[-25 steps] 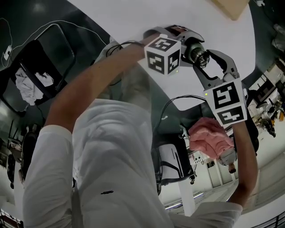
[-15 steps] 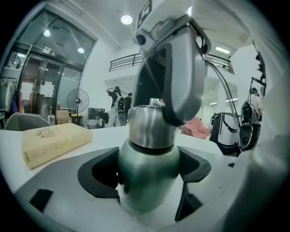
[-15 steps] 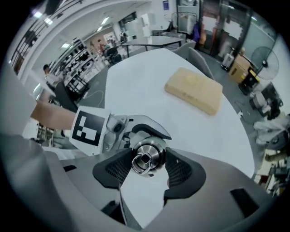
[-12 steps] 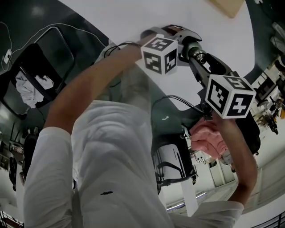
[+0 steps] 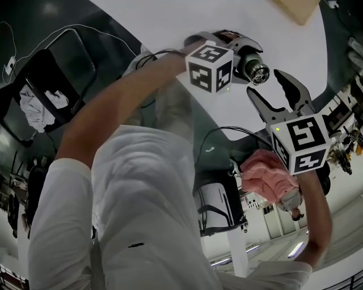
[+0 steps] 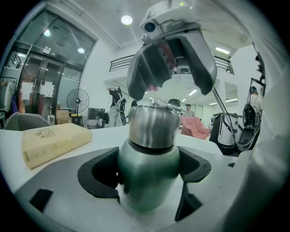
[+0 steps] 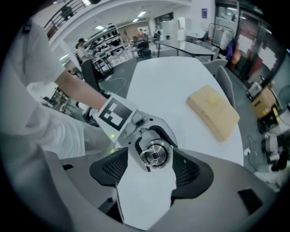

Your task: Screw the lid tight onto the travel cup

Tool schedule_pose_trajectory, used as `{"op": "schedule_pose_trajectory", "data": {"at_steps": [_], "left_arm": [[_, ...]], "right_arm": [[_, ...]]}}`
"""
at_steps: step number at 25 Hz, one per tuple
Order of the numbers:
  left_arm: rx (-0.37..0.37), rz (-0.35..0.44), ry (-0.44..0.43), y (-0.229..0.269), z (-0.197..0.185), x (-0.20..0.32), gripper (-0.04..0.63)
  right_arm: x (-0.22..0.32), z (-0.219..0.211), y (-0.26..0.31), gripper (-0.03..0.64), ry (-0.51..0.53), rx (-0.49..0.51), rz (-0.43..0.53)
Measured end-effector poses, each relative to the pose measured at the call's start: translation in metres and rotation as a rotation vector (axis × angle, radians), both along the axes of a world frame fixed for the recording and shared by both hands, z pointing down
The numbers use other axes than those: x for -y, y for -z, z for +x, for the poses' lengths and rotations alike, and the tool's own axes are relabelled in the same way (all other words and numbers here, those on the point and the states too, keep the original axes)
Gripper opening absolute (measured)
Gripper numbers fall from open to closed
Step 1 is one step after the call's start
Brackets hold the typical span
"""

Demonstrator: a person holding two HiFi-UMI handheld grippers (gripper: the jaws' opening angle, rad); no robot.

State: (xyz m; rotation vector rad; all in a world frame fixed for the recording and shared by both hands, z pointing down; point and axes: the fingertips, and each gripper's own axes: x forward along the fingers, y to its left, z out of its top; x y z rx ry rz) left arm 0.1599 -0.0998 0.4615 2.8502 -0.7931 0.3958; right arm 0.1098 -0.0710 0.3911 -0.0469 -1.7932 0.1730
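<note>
- Head view: my left gripper [image 5: 239,52] is in the upper middle of the frame. It is squeezed tight on the travel cup [image 5: 249,62].
- The cup lies on its side in the air over the white table [image 5: 170,22]. Its shiny lid [image 5: 258,72] points to the lower right.
- My right gripper [image 5: 265,82] is just to the lower right of the lid. Its jaws are opening, and they are off the lid.
- The cube [image 5: 209,68] on the left gripper shows black and white square patterns.
- A tan book [image 5: 295,8] lies on the table at the upper right edge.
- Left gripper view: the cup [image 6: 149,167] fills the middle. It has a green body and a silver lid [image 6: 153,127] on top.
- The lid is on, so I cannot see what is inside the cup.
- The black pads [image 6: 102,174] press on both sides of the green body.
- The right gripper [image 6: 172,88] hangs over the lid at the top middle, with its fingers spread.
- The book [image 6: 52,140] is on the left. A faint mark on its cover is too blurry to read.
- Right gripper view: I look straight at the top of the lid [image 7: 155,154]. It has a little metal ring [image 7: 147,157] on it.
- The lid sits in the gap near the tips of my two black pads [image 7: 111,167]. Neither pad touches it.
- The book [image 7: 213,111] lies at the right of the frame.
</note>
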Motion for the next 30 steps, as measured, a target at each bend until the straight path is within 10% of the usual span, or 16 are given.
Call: {"op": "schedule_pose_trajectory", "data": {"at_steps": [5,15,23,30], "left_arm": [[0.000,-0.003,-0.008,0.001,0.000,-0.001,0.371],[-0.003,-0.002,-0.008,0.002,0.000,-0.001,0.371],[-0.003,0.004,-0.007,0.003,-0.001,0.000,0.371],[-0.008,0.005,-0.005,0.004,0.000,-0.001,0.371]], "right_arm": [[-0.022,-0.019,0.014,0.275,0.421,0.051,-0.059],[-0.007,0.015,-0.021,0.273,1.465,-0.099,0.228],[-0.006,0.014,-0.030,0.224,1.370,-0.056,0.225],[-0.003,0.009,-0.028,0.224,0.922,-0.051,0.111]]}}
